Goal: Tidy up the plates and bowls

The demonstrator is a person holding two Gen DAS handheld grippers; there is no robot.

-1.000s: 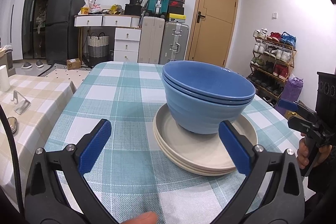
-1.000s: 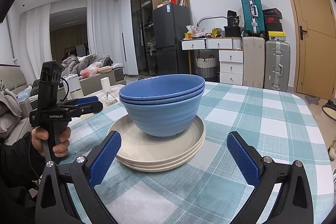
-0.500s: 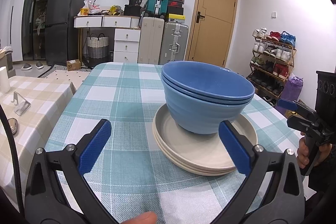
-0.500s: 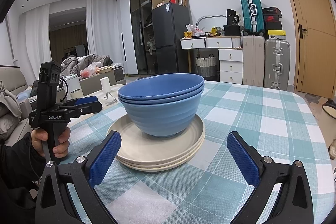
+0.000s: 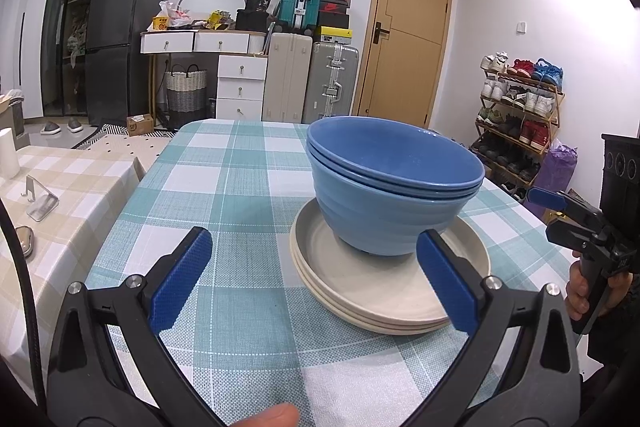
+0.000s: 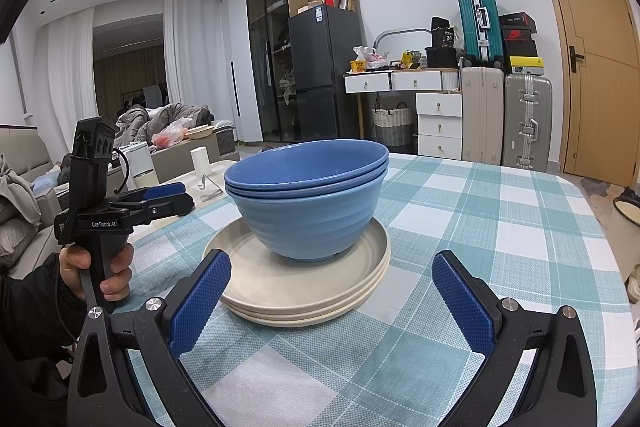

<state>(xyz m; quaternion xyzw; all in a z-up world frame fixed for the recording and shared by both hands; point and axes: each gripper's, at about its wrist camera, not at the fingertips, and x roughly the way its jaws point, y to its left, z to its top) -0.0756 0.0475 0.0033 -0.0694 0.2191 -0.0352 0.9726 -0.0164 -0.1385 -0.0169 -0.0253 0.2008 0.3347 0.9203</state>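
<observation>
The left gripper (image 5: 312, 275) fills the bottom of its own view, its two blue-padded fingers (image 5: 180, 279) spread wide apart with nothing between them, hovering just above a table covered in a teal and white checked tablecloth (image 5: 240, 195). A fingertip of the person holding it shows at the very bottom edge. The right gripper (image 6: 330, 299) looks the same in its own view: blue pads spread wide, holding nothing, low over the cloth.

Each gripper also appears in the other's camera. The left one sits at the left of the right wrist view, held by a hand (image 6: 96, 267) in a dark sleeve, and from that side its jaws look narrow (the angle makes the gap hard to judge). The right one shows at the far right edge of the left wrist view, gripped by a hand (image 5: 584, 291).

Between and just beyond the two grippers stands the stack of blue bowls (image 5: 392, 195), nested one inside another and upright. They rest on a stack of cream plates (image 5: 384, 287), near the middle of the table. Neither gripper touches the dishes.

Farther out, a second table with a beige checked cloth (image 5: 72, 187) stands to the left. Against the back wall are a dark fridge (image 5: 124, 35), white drawers (image 5: 240, 83), several suitcases (image 5: 308, 79), a wooden door (image 5: 404, 39) and a shoe rack (image 5: 516, 115) at the right
</observation>
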